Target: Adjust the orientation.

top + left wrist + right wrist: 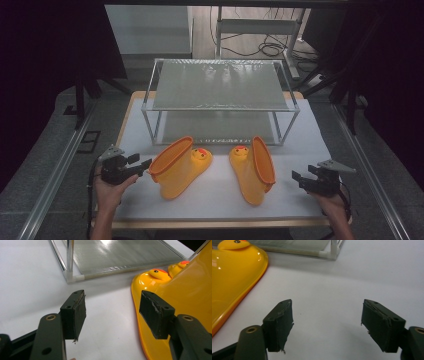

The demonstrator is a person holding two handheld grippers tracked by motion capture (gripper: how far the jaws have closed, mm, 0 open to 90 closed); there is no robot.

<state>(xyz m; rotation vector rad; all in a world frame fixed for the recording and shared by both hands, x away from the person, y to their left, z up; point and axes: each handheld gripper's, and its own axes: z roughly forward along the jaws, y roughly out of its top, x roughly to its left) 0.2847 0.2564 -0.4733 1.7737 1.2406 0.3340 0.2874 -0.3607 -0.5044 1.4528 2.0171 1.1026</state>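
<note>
Two yellow rubber boots lay on their sides. The left boot [177,167] was just ahead of the left gripper [142,165], its cuff near the jaw tips. The right boot [252,170] was near the right gripper [298,178] but apart from it. Boots looked light, flexible and glossy, probably slippery; the thin cuff rim seemed the best hold. Both grippers' jaws stood wide, holding nothing.

A: Left boot [177,167], right boot [252,170]: yellow, glossy, smooth, rubber or soft plastic by the look.
B: Noted. Rack [220,100]: shiny metal tubing, white plastic corner joints, ribbed translucent shelves.
A: Tabletop [305,135]: white, matt, smooth.
B: Left gripper [112,312] pads [152,312]: black, matt, frayed at edges.
</note>
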